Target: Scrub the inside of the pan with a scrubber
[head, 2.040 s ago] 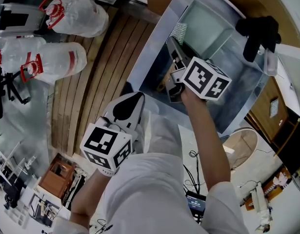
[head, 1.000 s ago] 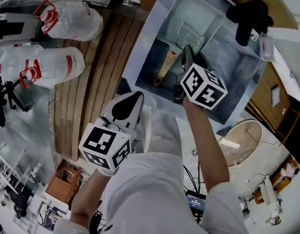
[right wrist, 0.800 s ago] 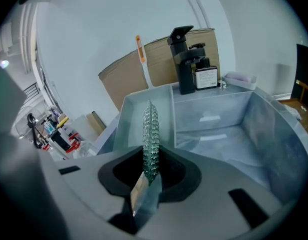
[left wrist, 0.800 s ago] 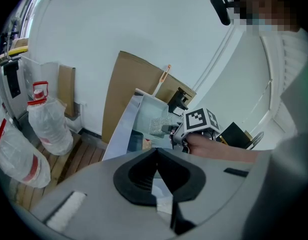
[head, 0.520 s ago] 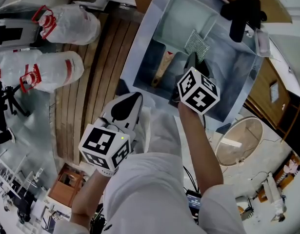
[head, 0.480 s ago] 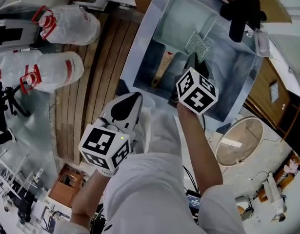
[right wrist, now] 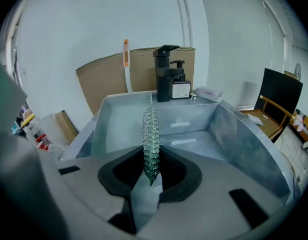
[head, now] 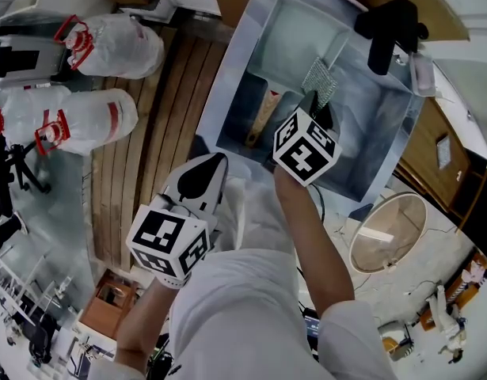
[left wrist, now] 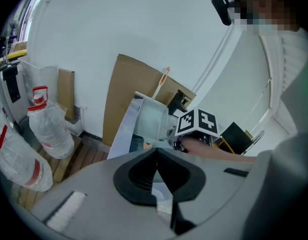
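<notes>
Pan (head: 294, 34) lies in the far-left part of the sink (head: 386, 133), its wooden handle (head: 263, 121) pointing toward the sink's near rim. The right gripper (right wrist: 151, 173) is clamped on the scrubber (head: 319, 80), over the sink's middle beside the pan. The left gripper (left wrist: 155, 178), jaws together and empty, hangs outside the sink's near rim.
</notes>
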